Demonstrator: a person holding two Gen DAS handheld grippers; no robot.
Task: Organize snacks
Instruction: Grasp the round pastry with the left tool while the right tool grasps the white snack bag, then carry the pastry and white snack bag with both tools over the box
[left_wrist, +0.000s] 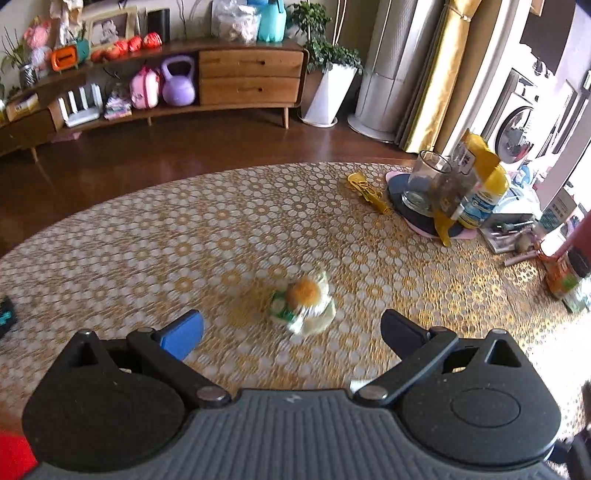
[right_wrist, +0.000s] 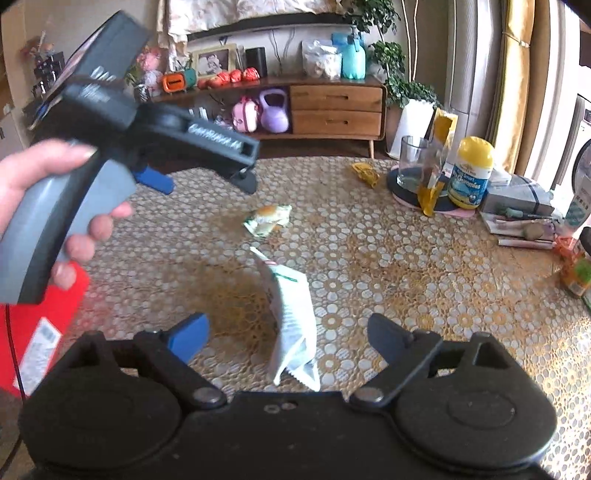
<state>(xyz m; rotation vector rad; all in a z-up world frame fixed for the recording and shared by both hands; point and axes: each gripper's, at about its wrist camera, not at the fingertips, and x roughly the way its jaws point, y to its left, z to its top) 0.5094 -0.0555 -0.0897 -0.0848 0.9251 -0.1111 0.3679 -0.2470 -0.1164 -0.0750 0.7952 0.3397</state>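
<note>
A small green, white and orange snack packet lies on the patterned tablecloth, just ahead of and between the fingers of my left gripper, which is open and holds nothing. In the right wrist view that packet lies mid-table, with the left gripper above and behind it, held by a hand. A long white snack packet stands tilted between the wide fingers of my right gripper; neither pad touches it.
A yellow wrapper, a glass on a dark mat, a yellow pouch and a yellow-lidded gummies bottle crowd the far right. Boxes and a jar line the right edge. A red box sits at left.
</note>
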